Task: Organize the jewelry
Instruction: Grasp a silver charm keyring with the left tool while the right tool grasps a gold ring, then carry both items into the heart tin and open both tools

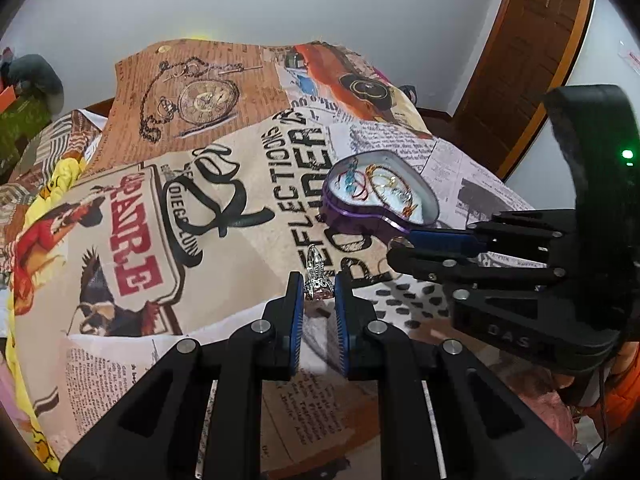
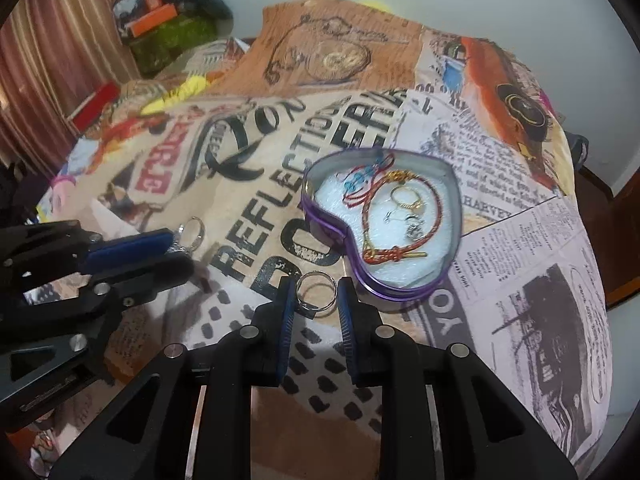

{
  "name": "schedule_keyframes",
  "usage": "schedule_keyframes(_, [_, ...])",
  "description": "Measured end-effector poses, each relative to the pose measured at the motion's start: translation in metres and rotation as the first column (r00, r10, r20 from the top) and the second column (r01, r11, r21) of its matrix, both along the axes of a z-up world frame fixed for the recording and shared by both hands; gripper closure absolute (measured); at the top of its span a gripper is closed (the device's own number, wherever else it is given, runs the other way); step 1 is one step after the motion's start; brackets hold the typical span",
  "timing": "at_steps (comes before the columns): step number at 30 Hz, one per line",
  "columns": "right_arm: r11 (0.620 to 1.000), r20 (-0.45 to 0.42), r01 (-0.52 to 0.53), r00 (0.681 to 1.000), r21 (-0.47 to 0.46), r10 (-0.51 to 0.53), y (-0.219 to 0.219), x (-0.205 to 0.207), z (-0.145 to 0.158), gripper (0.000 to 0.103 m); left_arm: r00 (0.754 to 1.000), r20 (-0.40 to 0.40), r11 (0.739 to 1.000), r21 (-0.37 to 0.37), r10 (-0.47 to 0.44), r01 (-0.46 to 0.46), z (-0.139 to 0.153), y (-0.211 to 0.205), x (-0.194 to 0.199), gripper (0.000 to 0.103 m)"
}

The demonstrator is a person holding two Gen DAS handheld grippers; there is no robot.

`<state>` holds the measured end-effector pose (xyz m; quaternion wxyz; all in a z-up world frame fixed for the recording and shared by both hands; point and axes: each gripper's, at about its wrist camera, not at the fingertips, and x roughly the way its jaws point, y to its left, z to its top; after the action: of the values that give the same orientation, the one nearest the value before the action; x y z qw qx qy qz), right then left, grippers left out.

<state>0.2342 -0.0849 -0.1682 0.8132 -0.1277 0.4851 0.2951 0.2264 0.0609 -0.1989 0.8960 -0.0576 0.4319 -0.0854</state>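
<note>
An ornate silver ring (image 1: pixel 318 276) stands upright between the blue pads of my left gripper (image 1: pixel 319 282), which is shut on it just above the printed bedspread (image 1: pixel 224 264). A plain silver ring band (image 2: pixel 316 292) sits between the pads of my right gripper (image 2: pixel 316 286), and both pads touch its sides. An open purple heart-shaped tin (image 2: pixel 320 226) lies just beyond, with red cord bracelets (image 2: pixel 400 216), gold rings and blue beads on white padding. From the right wrist, the left gripper (image 2: pixel 180 248) comes in at the left with its ring (image 2: pixel 192 232). The right gripper (image 1: pixel 396 246) shows near the tin (image 1: pixel 352 220).
The bedspread (image 2: pixel 520 260) humps up and falls away at the right. A wooden door (image 1: pixel 532 60) stands behind on the right. A brown curtain (image 2: pixel 52 60), a green box (image 2: pixel 172 40) and yellow cloth (image 1: pixel 60 184) crowd the left side.
</note>
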Motion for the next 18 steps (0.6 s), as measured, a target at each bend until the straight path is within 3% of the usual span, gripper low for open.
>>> schedule_keyframes(18, [0.987,0.134,0.07,0.987,0.146,-0.09,-0.044,0.003,0.058,0.083,0.996,0.08,0.999,0.02,-0.028,0.027,0.036,-0.029,0.027,0.089])
